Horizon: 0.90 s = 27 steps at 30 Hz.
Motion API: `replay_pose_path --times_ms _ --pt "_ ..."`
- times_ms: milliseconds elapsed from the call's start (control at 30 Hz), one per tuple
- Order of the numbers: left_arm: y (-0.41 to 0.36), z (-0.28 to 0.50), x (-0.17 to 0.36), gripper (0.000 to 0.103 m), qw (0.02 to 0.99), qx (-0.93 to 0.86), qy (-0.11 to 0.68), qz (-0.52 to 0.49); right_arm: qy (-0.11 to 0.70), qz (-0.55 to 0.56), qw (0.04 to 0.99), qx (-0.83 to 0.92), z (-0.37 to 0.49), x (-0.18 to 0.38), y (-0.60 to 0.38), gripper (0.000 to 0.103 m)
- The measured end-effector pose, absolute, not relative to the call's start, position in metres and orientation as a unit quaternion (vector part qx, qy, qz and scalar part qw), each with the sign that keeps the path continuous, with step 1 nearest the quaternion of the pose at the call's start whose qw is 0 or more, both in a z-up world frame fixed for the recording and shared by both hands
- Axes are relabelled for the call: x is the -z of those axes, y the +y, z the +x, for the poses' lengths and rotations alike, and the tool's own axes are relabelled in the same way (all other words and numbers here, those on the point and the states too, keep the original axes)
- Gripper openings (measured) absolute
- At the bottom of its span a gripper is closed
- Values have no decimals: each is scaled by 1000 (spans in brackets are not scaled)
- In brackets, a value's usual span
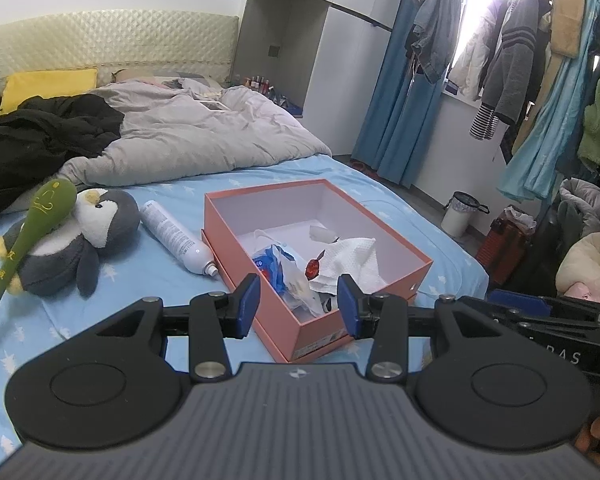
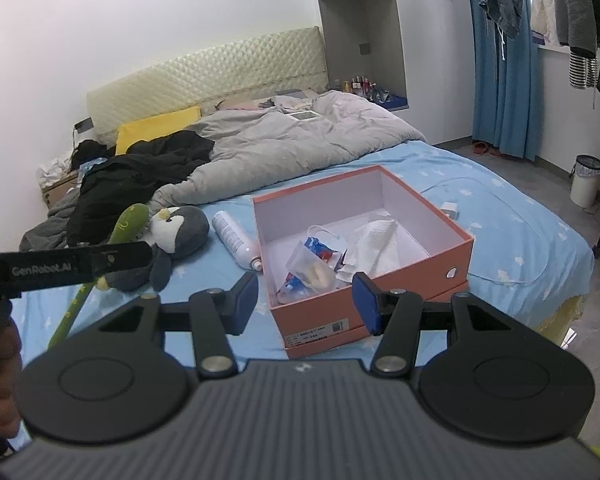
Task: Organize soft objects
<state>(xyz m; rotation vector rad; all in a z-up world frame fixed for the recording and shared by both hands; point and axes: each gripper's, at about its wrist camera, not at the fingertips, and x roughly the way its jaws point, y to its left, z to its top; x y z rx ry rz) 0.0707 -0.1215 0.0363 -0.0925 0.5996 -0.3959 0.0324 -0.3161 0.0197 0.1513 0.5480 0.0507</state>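
An open pink shoebox (image 1: pixel 380 216) (image 2: pixel 456 244) sits on the blue bed sheet, holding a white cloth (image 1: pixel 352 260) (image 2: pixel 380 240) and a plastic bag (image 1: pixel 284 268) (image 2: pixel 316 260). A grey penguin plush (image 1: pixel 84 240) (image 2: pixel 176 232) lies left of it with a green soft stick (image 1: pixel 24 236) (image 2: pixel 128 220) across it. A white spray bottle (image 1: pixel 176 236) (image 2: pixel 236 240) lies between plush and box. My left gripper (image 1: pixel 298 304) is open and empty before the box's near corner. My right gripper (image 2: pixel 306 300) is open and empty, just short of the box.
A grey duvet (image 1: pixel 188 128) and black clothes (image 1: pixel 32 140) are heaped at the head of the bed with a yellow pillow (image 1: pixel 48 84). Clothes hang on a rack (image 1: pixel 540 60) at right. A white bin (image 2: pixel 588 184) stands on the floor.
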Motion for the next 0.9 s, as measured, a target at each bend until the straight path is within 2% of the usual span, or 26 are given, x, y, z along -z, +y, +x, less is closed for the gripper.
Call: replay_pose_path --times_ms 600,900 --pt "-123 73 -34 49 930 202 303 -42 276 77 957 -34 35 -15 -316 55" --pt "-118 72 -30 53 930 197 307 -44 274 71 959 -31 36 -14 -315 55"
